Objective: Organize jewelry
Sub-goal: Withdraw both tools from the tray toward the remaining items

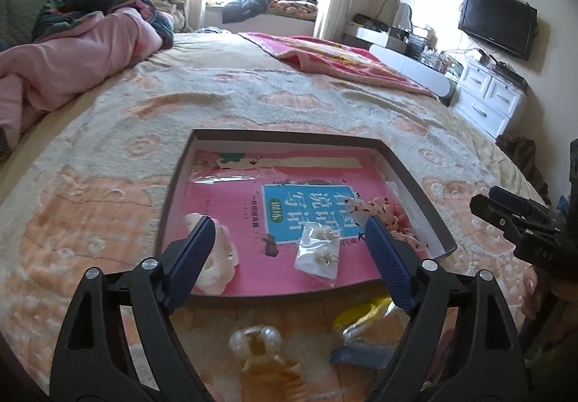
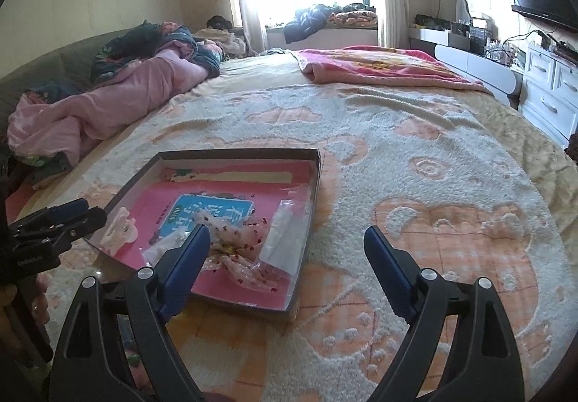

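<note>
A shallow dark-rimmed box [image 1: 426, 196] lined with a pink booklet lies on the bed. In it are a clear packet of pearl earrings [image 1: 319, 250], a cream hair claw [image 1: 220, 257] and a pink spotted scrunchie [image 1: 379, 210]. My left gripper [image 1: 289, 232] is open and empty, above the box's near edge. Below it on the bedspread lie a pearl-and-amber hair clip [image 1: 263, 344], a yellow item [image 1: 365, 311] and a blue item [image 1: 357, 351]. My right gripper [image 2: 287, 243] is open and empty, over the box's right near corner [image 2: 292, 308]; the scrunchie [image 2: 238, 254] lies by its left finger.
The bedspread [image 2: 415, 185] stretches all round the box. A pink quilt [image 1: 72, 62] is piled at far left, a pink blanket [image 1: 343, 59] at far right. White drawers [image 1: 491, 95] and a TV [image 1: 496, 22] stand beyond the bed's right edge.
</note>
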A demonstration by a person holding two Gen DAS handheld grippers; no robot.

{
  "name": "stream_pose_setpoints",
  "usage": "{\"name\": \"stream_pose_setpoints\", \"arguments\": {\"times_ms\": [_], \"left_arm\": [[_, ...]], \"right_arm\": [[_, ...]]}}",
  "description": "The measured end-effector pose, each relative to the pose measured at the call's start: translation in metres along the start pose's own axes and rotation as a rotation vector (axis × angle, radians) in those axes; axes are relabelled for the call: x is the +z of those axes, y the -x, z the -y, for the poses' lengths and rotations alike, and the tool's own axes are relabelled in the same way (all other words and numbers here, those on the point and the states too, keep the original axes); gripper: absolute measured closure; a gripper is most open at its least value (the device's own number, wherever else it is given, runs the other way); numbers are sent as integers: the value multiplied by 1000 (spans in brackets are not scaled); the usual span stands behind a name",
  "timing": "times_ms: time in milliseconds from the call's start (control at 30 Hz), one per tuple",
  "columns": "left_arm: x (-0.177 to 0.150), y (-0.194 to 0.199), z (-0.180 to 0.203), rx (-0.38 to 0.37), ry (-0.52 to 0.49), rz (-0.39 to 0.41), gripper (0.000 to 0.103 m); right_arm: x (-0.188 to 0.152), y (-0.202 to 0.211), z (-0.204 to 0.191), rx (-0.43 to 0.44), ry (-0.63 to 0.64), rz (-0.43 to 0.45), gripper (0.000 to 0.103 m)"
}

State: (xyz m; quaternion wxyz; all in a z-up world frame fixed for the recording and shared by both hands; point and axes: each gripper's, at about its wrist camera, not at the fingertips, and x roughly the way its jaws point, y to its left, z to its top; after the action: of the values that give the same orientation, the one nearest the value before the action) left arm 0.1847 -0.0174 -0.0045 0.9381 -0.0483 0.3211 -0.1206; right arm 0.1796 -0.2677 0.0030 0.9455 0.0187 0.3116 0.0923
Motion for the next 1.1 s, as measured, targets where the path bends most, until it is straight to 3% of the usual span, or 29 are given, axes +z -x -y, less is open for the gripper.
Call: {"name": "stream_pose_setpoints", "arguments": {"times_ms": [433, 1100], "left_arm": [[-10, 41, -18, 56, 48, 79, 22], [-38, 50, -38, 119, 68, 26, 22]], "right_arm": [[-12, 31, -19, 57, 42, 26, 16], [-38, 43, -56, 149, 104, 3, 16]]}}
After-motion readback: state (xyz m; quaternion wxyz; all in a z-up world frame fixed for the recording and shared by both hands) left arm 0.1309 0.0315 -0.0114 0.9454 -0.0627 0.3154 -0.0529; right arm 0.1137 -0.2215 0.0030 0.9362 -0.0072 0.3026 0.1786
